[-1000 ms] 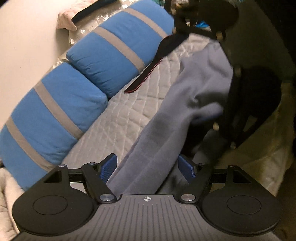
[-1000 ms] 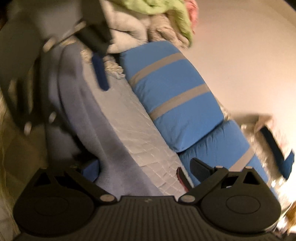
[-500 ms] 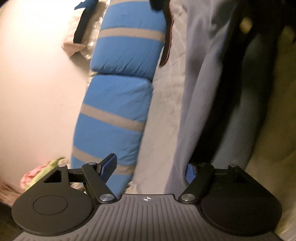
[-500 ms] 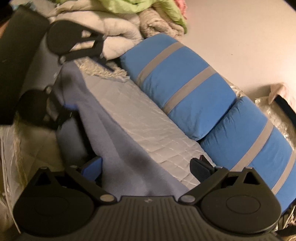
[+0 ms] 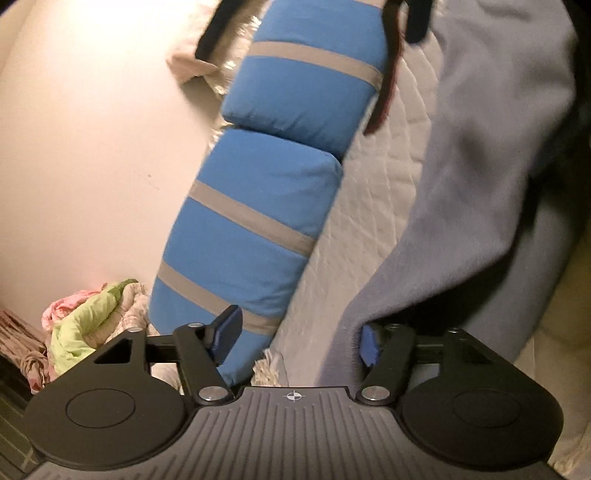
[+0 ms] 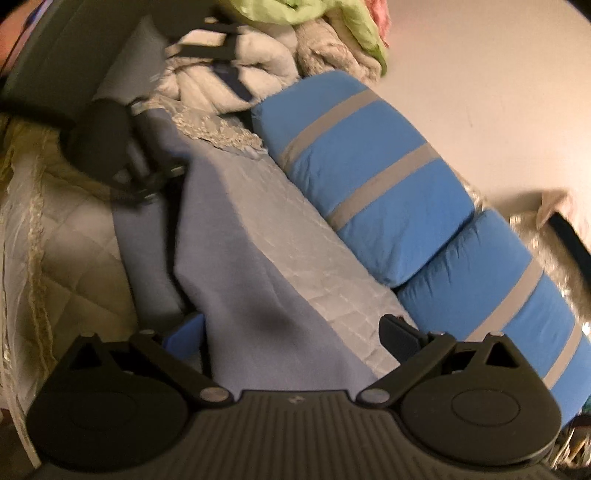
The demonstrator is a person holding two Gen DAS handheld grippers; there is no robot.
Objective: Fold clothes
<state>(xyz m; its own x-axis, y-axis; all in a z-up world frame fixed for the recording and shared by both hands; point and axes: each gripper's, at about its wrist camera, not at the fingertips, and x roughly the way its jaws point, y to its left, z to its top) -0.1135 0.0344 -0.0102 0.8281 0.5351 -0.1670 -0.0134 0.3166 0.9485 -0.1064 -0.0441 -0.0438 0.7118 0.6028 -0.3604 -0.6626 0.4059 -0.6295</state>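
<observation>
1. The task's thing is a grey-blue garment (image 6: pixel 236 266), stretched in a long band over the quilted bed cover (image 6: pixel 314 266), running alongside the row of blue pillows (image 6: pixel 373 166) and parted from them by a strip of bare quilt. It appears held at both ends so that it hangs taut and straight, which is what a clean fold needs.
2. The left gripper (image 5: pixel 297 334) has just been closing its jaws. The cloth lies against its right-hand pad and drapes between the fingers, while the left-hand pad stands clear, in front of the near pillow (image 5: pixel 255 236). It is therefore open, not yet pinching.
3. The right gripper (image 6: pixel 291 332) also has cloth running between its fingers. Its left pad is at the garment's edge, and its right pad stands apart over the quilt on the pillow side. No clamp shows, so it is open too.
4. Edges: the garment's pillow-side edge is straight and in plain view. Its far side falls away from the pillows into shadow, where a second layer seems to lie beneath.
5. Open room: the bare quilt between garment and pillows is the free lane. Beyond the pillows' far end a heap of bedding and a green cloth (image 6: pixel 332 22) crowd the space.
6. A dark strap (image 5: pixel 388 74) lies on the quilt, touching the pillow row; it could snag a sweep towards the pillows.
</observation>
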